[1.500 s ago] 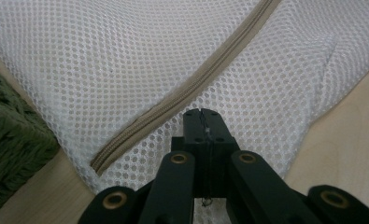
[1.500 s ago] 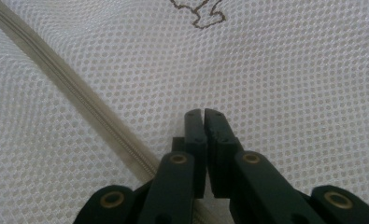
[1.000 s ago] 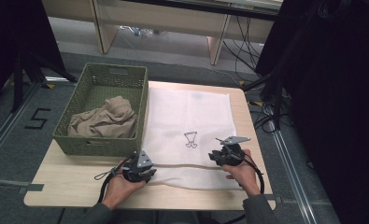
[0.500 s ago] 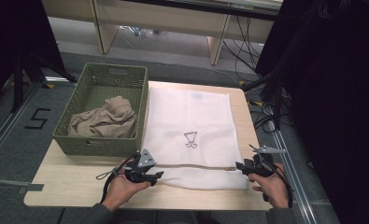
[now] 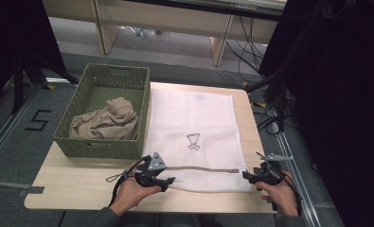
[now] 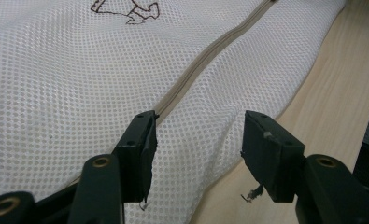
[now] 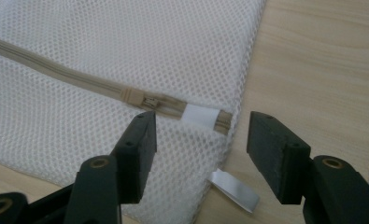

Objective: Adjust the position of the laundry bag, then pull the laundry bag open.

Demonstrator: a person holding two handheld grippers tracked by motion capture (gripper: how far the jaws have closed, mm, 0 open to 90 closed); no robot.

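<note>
A light wooden table (image 5: 80, 182) stands on a grey floor, with pale cabinet legs and dark cables behind it. In the high view a green woven basket (image 5: 104, 144) sits on the table's left part and holds a crumpled beige cloth (image 5: 106, 124). Just right of the basket, and touching its side, a white mesh laundry bag (image 5: 199, 118) lies flat, with a small dark emblem (image 5: 192, 141) near its middle and a beige zipper (image 5: 208, 169) running across near its front edge. The left gripper (image 5: 164, 179) rests at the bag's front left corner, held by the left hand (image 5: 132, 194). The right gripper (image 5: 249, 176) sits at the front right corner in the right hand (image 5: 281, 194).

In the left gripper view the fingers (image 6: 140, 158) are spread and have just been opening. The bag's mesh (image 6: 70, 93) lies beneath and between them, with neither pad pressing on it. The zipper (image 6: 205, 56) runs away from the left finger towards the top.

In the right gripper view the fingers (image 7: 275, 154) are likewise spread and have just been opening. The zipper slider (image 7: 135, 97) and a white tab (image 7: 200, 115) at the zipper's end lie just beyond the fingertips, unpinched. A white label (image 7: 233, 189) sticks out from the bag's edge onto the table.
</note>
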